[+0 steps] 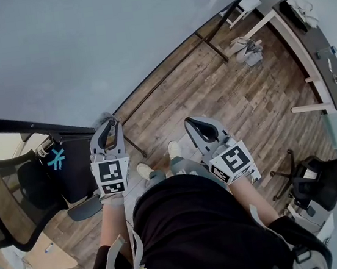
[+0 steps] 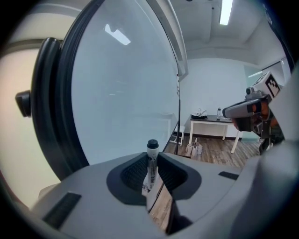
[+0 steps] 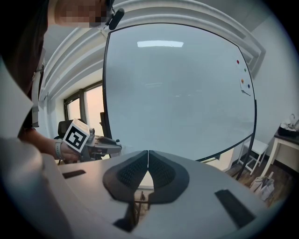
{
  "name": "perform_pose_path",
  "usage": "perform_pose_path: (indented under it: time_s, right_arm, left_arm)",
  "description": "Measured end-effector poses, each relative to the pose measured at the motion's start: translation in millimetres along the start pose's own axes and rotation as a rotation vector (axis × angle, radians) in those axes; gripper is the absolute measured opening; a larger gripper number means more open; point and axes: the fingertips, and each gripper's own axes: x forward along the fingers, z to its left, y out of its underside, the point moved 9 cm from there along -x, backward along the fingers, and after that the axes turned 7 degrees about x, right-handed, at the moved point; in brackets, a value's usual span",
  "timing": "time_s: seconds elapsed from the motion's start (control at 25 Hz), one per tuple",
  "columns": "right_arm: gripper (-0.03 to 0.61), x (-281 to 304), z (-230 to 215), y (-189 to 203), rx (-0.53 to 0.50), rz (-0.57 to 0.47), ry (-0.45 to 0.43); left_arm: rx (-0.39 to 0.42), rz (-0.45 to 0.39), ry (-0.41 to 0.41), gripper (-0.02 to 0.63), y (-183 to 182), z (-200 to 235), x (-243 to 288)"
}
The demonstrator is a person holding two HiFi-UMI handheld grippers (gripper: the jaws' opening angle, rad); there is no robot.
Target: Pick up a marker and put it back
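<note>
Head view: left gripper (image 1: 110, 130) and right gripper (image 1: 196, 127) are raised near the large white whiteboard (image 1: 82, 43).
Left gripper view: jaws pinch the white, black-capped marker (image 2: 151, 163) upright. Best to hold it firm and level when returning it.
Right gripper view: jaws pressed together, empty. Best held aside.

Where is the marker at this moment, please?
In the left gripper view, the marker stands upright with its black cap on top, clamped between the jaws of the left gripper. The whiteboard is behind it.
</note>
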Motion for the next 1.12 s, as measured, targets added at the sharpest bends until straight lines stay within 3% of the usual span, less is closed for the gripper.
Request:
perform_pose_path:
  time_s: [0.64, 1.12]
  right_arm:
    - [0.015, -4, 0, -1, -0.004, -0.005, 0.001]
    - [0.015, -5, 5, -8, -0.023, -0.026, -0.046]
  left_arm:
    - [0.002, 0.003, 0.009, 0.103, -3, -1, -2]
    - [0.008, -0.034, -0.002, 0.103, -21, -6, -21]
